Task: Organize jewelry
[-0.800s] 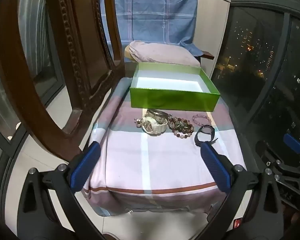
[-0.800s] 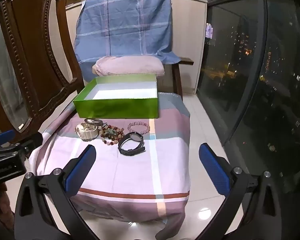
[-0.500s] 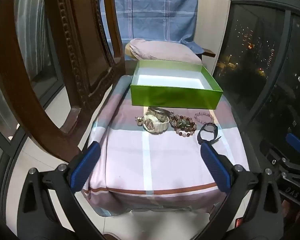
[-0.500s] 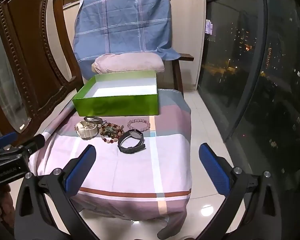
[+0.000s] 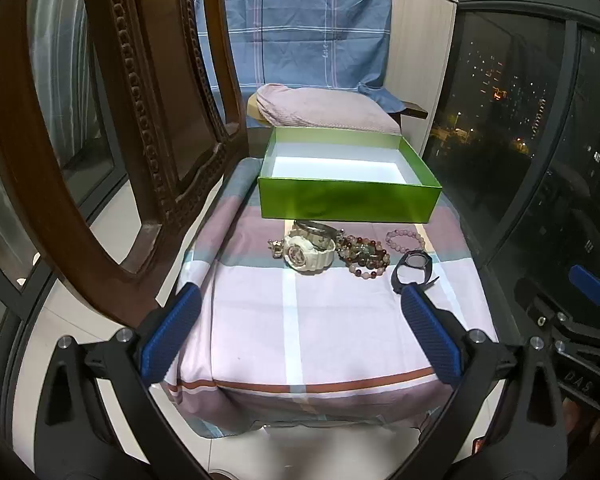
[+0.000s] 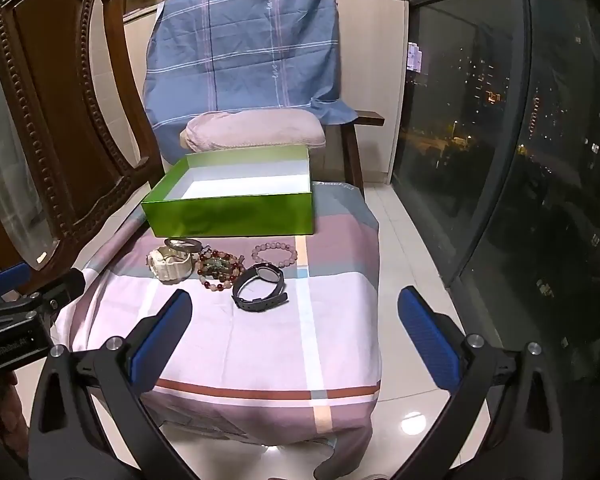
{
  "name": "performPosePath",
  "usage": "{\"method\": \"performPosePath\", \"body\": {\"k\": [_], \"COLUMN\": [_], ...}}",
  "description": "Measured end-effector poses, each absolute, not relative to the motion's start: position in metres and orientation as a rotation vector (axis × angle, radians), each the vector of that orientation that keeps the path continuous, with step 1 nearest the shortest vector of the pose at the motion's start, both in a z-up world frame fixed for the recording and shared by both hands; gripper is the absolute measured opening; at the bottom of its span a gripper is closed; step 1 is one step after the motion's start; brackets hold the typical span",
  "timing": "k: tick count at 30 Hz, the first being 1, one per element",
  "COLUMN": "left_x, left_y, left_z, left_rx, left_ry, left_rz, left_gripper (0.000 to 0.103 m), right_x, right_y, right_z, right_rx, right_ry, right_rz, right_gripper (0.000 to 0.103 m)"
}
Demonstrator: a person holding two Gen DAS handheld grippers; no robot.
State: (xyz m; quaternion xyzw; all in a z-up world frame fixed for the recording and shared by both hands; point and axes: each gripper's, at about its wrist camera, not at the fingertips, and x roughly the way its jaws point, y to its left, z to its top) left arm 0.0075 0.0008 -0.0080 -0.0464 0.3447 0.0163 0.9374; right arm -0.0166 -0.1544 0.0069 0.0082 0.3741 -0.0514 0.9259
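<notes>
At the far left stands a carved wooden chair back (image 5: 112,128), close against the covered desk (image 5: 332,320), whose checked cloth of pink, white and grey hangs over the near edge. The left gripper (image 5: 300,328) hovers above the near part of the cloth with its blue fingers (image 5: 172,332) spread wide and nothing between them. Toward the back of the desk sits an open green box (image 5: 348,200), white inside and with nothing in it, and just in front of its near wall the jewelry lies in a loose row. First comes a small metal trinket (image 5: 276,247) touching a cream watch (image 5: 309,255), with a silver bangle (image 5: 315,229) just behind the watch; then a heap of mixed-colour bead bracelets (image 5: 363,255) pressed against the watch, a pink bead bracelet (image 5: 405,239) lying apart behind them, and a black watch (image 5: 415,267) nearest the right side — all of it outside the box. The right gripper (image 6: 296,332) also hangs over the near cloth, fingers (image 6: 428,340) equally wide and holding nothing, the black watch lying ahead of them. Behind the desk a second chair carries a blue plaid sheet (image 6: 244,52) over its back and a pink cushion (image 6: 256,130) on its seat. At the right, tall dark windows (image 6: 540,140) show city lights at night.
</notes>
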Motion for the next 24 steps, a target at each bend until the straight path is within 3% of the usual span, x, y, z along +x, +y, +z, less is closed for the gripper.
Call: {"method": "performPosePath", "body": {"k": [24], "left_x": [0.0084], "left_y": [-0.0038], "left_z": [-0.0108], "left_rx": [-0.086], "left_ry": [0.711], "left_rz": [0.037], "left_gripper": [0.099], "right_x": [-0.0167], "right_y": [-0.1553], "right_z": [0.0063], "right_rx": [0.018], "right_ry": [0.768], "right_rz": [-0.102], "right_gripper": [0.1]}}
